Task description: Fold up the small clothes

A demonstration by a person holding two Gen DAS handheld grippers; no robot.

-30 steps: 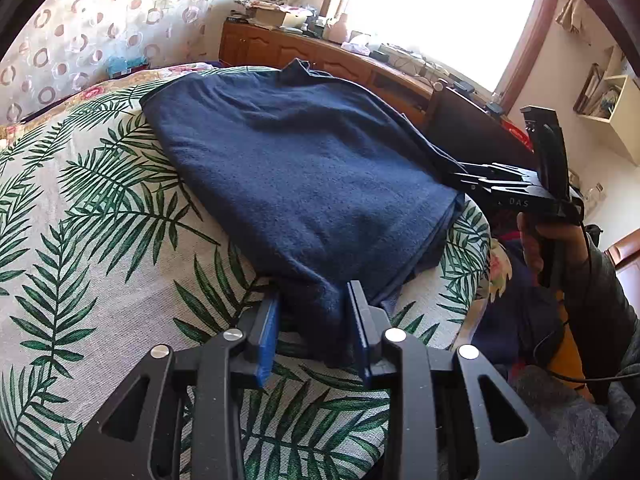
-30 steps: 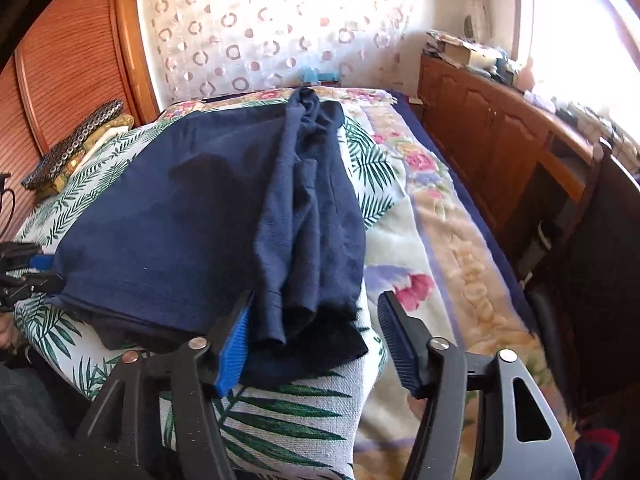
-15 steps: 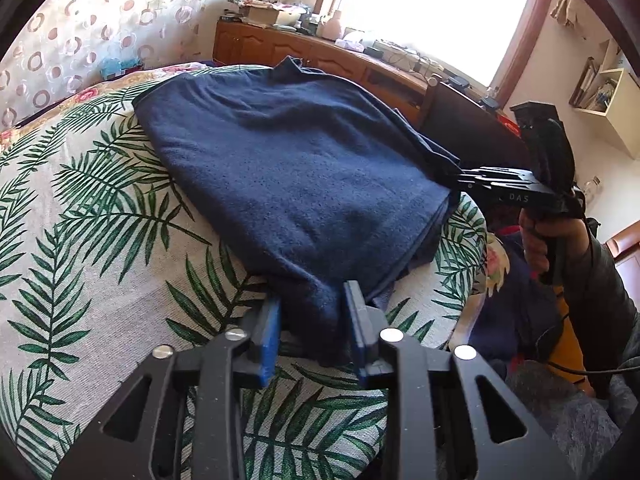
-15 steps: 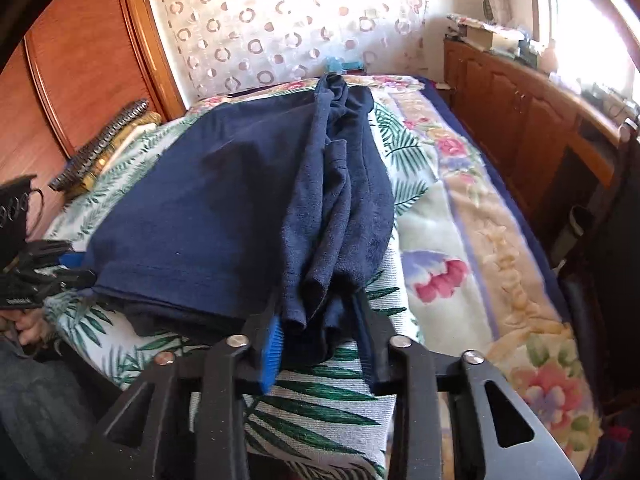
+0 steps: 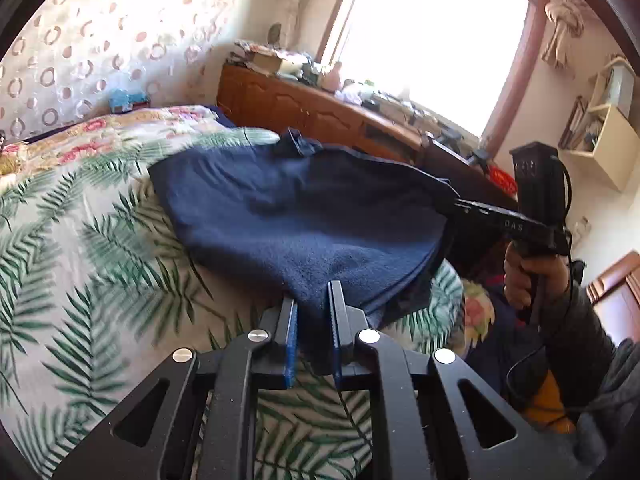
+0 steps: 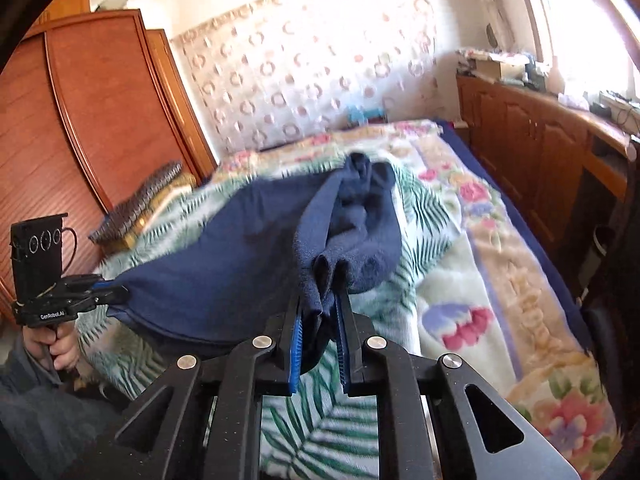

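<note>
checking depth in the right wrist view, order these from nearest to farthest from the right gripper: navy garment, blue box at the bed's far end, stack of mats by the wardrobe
1. navy garment: between the closing jaws of the right gripper.
2. stack of mats: left, beside the wardrobe.
3. blue box: far end of the bed, against the patterned curtain.

R claw (image 6: 318,326) closing on navy garment (image 6: 256,256), prob. lifted.
</note>
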